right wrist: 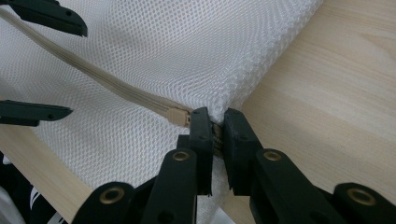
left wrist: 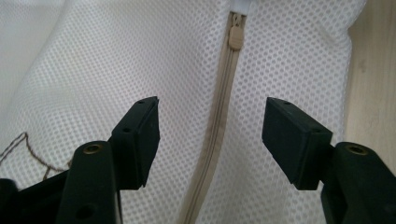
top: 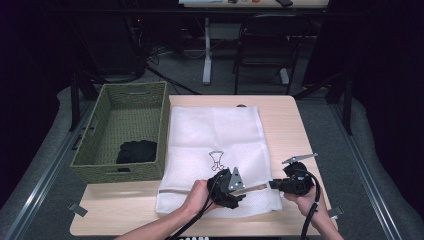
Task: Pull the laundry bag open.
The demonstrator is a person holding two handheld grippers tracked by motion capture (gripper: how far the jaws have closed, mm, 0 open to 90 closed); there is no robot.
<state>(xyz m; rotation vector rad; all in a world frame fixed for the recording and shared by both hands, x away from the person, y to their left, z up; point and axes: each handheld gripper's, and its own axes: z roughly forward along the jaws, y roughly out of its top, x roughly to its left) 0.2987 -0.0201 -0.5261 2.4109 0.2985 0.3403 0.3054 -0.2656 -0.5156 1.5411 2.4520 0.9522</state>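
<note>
I see the white mesh zippered laundry bag (top: pixel 215 155) lying flat at the near edge of the light wooden table (top: pixel 295 125); my right gripper (right wrist: pixel 215 133) pinches its corner beside the beige zipper pull (right wrist: pixel 178 116), my left gripper (left wrist: pixel 210 140) stands half open astride the beige zipper line (left wrist: pixel 223 88), holding nothing; it may catch only mesh.

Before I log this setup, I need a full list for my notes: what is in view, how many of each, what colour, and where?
Mesh laundry bag: one, white, flat on the table, beige zipper along its near edge.
Basket: one, green woven, left of the bag.
Cloth: one, black, bunched in the basket's near end.
Table: one, light wood.
Chair: one, dark, behind the table.
Left tongs: black, open, straddling the zipper without touching it.
Right tongs: black, shut on the bag's corner by the zipper pull.
</note>
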